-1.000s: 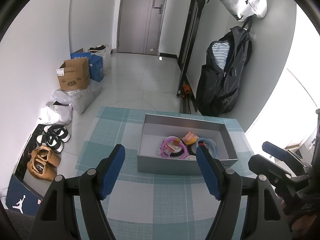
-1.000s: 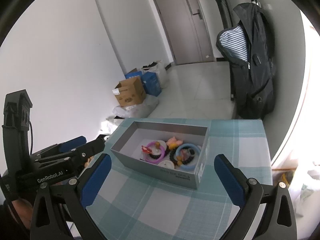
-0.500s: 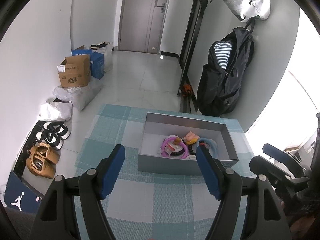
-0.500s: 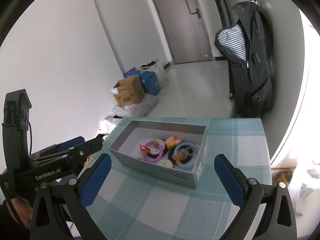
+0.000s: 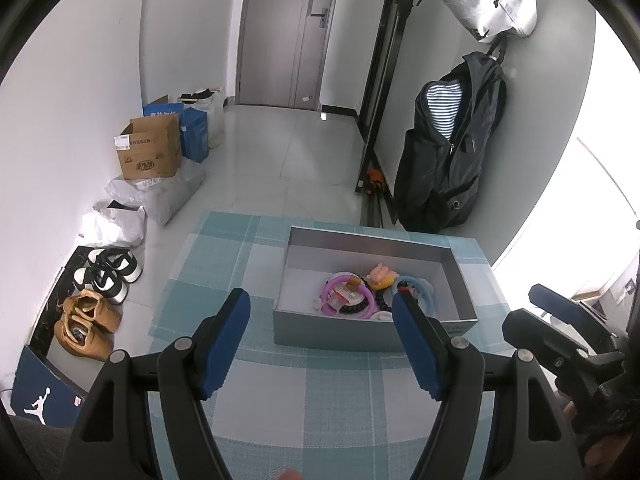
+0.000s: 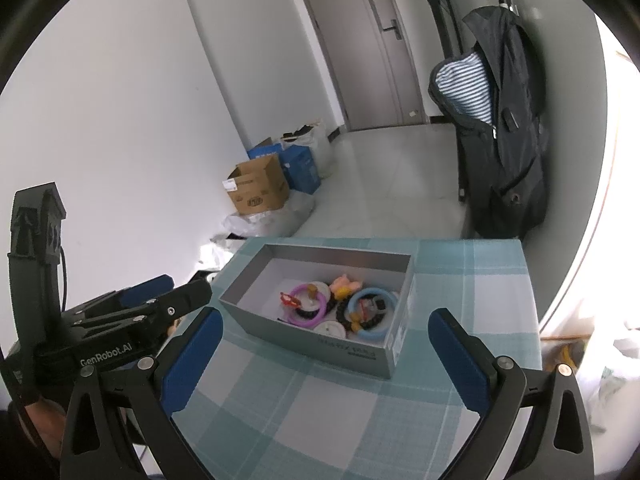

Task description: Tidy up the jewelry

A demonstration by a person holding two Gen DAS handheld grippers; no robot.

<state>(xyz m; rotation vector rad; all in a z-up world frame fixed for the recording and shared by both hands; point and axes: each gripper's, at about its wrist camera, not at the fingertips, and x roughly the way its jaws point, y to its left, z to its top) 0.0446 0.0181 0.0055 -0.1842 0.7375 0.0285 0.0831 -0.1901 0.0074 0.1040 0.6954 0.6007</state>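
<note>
Nothing on the table has shifted since a second ago. Both claws hang with blue padded jaws spread and empty: left gripper (image 5: 320, 312) low centre, right gripper (image 6: 324, 330) low centre. A grey rectangular cardboard box (image 5: 332, 332) sits mid-frame on a woven teal checked cloth (image 5: 280, 400), holding smooth plastic bangles (image 5: 348, 298) and dark beads.

The box (image 6: 304, 340) is grey. The cloth (image 6: 360, 412) has blue-green and white squares. One ring (image 6: 306, 304) is purple, one ring (image 6: 374, 314) blue.
</note>
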